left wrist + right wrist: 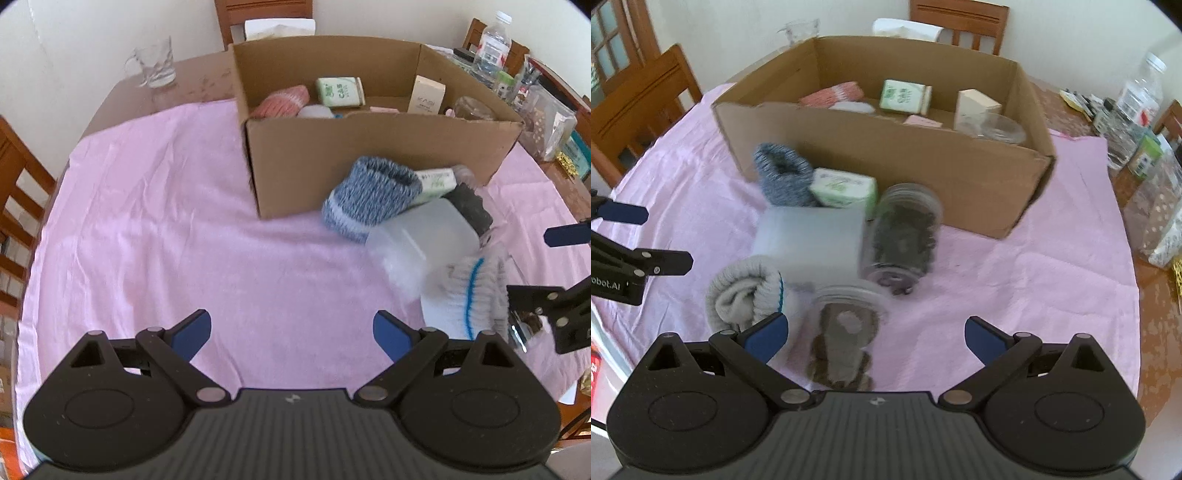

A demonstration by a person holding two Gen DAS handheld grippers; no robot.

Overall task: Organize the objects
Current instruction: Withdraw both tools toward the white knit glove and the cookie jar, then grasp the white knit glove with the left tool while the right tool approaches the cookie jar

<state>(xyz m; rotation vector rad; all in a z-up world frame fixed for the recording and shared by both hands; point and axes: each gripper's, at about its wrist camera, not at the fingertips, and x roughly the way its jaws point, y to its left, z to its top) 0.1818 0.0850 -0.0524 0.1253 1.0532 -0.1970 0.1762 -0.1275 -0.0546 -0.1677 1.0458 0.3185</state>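
Note:
A cardboard box [369,162] [886,162] on the pink cloth holds a pink sock roll [282,101], a green packet [340,90] and a beige carton [426,94]. In front of it lie a blue knit sock [369,201] [783,173], a green tissue pack [844,186], a frosted plastic tub [417,236] [812,243], a grey sock roll [746,295] [469,295] and two clear jars of dark bits [905,236] [846,328]. My left gripper [291,332] is open over bare cloth. My right gripper [877,338] is open, the nearer jar between its fingers.
A glass mug [153,64] stands at the table's far left corner. Plastic bottles [1137,96] and several jars crowd the right edge. Wooden chairs [639,99] ring the table. Pink cloth [166,221] lies bare left of the box.

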